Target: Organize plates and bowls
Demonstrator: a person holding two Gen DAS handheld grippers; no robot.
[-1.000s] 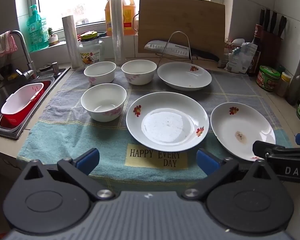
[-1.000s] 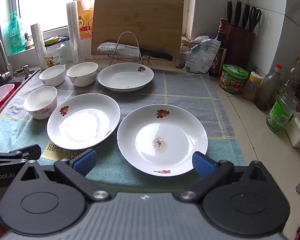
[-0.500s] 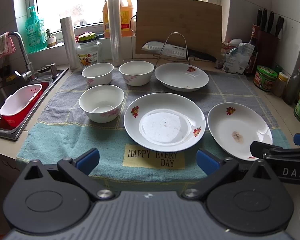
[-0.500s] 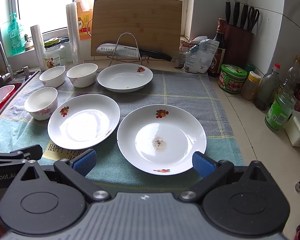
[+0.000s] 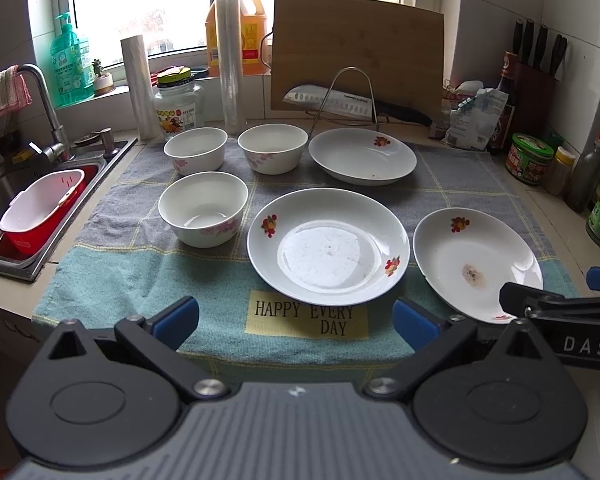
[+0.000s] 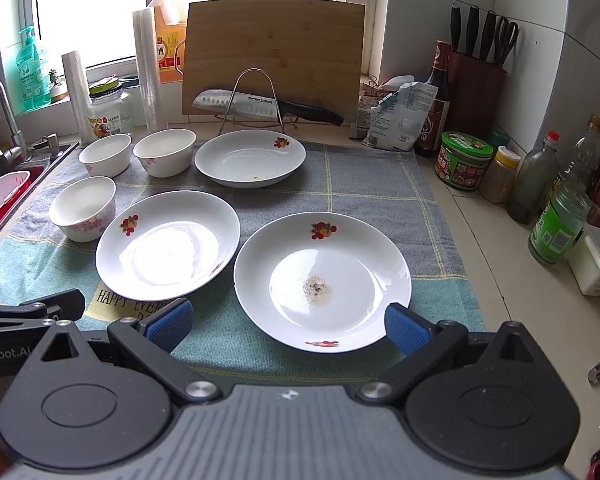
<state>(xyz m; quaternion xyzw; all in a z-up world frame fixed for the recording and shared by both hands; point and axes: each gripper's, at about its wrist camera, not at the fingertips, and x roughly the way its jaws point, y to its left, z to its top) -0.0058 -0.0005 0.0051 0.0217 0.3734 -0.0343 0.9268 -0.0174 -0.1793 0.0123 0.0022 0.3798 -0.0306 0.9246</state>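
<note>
Three white flowered plates lie on a towel: a middle plate [image 5: 328, 246] [image 6: 168, 244], a right plate with a brown stain [image 5: 476, 262] [image 6: 322, 280], and a far plate [image 5: 362, 156] [image 6: 250, 158]. Three white bowls stand at the left: a near bowl [image 5: 203, 208] [image 6: 83, 208] and two far bowls [image 5: 195, 149] [image 5: 273, 148]. My left gripper [image 5: 296, 316] is open and empty, just short of the middle plate. My right gripper [image 6: 286, 322] is open and empty, its fingers on either side of the stained plate's near rim.
A sink [image 5: 4, 208] with a red and white basket [image 5: 40, 204] lies at the left. A cutting board [image 5: 356, 52], a knife on a wire rack [image 6: 260, 106], bottles and jars [image 6: 464, 160] line the back and right of the counter.
Both grippers have drawn back and risen slightly, so the plates and bowls sit a little higher in both views. Nothing on the towel has moved.
</note>
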